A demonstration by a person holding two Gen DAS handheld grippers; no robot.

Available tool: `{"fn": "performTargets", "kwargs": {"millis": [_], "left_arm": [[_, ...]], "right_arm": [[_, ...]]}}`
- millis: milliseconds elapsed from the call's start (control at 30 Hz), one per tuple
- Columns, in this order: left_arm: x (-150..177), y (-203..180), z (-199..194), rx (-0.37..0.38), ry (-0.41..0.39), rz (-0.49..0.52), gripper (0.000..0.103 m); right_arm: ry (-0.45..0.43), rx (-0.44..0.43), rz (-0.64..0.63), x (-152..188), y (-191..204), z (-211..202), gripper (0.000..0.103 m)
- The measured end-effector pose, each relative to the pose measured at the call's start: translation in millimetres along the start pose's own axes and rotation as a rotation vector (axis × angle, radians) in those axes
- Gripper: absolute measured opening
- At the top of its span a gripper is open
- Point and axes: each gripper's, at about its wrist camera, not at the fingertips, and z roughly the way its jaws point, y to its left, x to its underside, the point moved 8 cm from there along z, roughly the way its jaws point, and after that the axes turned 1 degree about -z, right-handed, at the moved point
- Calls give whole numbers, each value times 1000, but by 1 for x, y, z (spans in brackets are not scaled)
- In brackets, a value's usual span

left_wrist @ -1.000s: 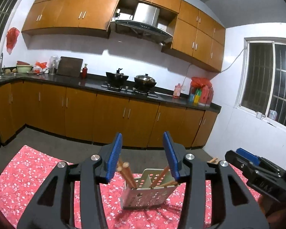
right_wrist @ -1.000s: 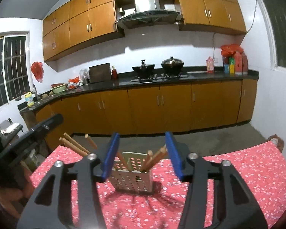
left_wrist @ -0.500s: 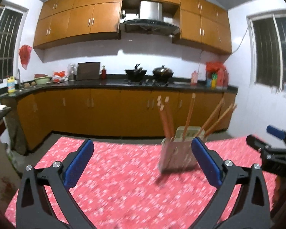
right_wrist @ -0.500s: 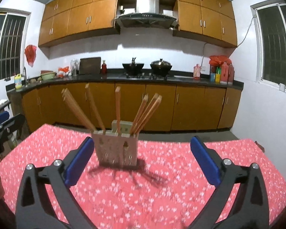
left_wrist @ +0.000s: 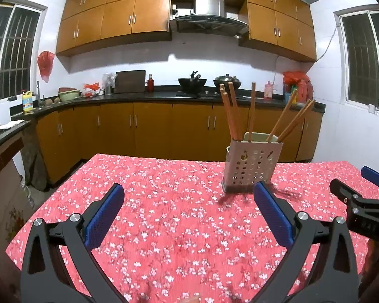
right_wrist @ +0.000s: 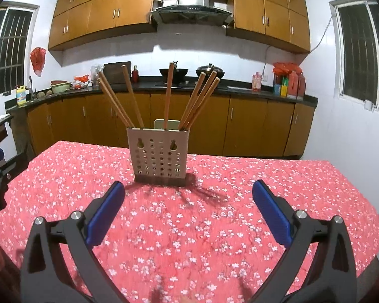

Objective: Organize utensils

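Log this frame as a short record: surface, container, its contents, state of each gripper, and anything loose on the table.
surface: table with red floral tablecloth
container: perforated utensil holder, upright on the cloth
contents: wooden chopsticks standing in the holder, leaning left and right
left gripper: open, holding nothing, short of the holder
right gripper: open, holding nothing, facing the holder
loose utensils on cloth: none visible
background: kitchen counter with wok and lidded pot

Bare red tablecloth point(right_wrist: 179, 229) lies open around the upright utensil holder point(right_wrist: 159, 157); its splayed chopsticks point(right_wrist: 197, 101) crowd the air above its mouth.
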Motion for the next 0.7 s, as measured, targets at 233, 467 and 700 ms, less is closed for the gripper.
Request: {"fn": "performTargets", "kwargs": {"millis": [233, 467, 700], "left_arm": [[17, -10, -7, 10, 0, 42, 101], [30, -14, -6, 19, 23, 41, 101], [34, -14, -7, 20, 29, 39, 101]], "right_arm": [[7, 5, 6, 17, -2, -6, 99], [13, 9, 19, 29, -4, -9, 99], [28, 8, 21, 39, -2, -7, 99]]}}
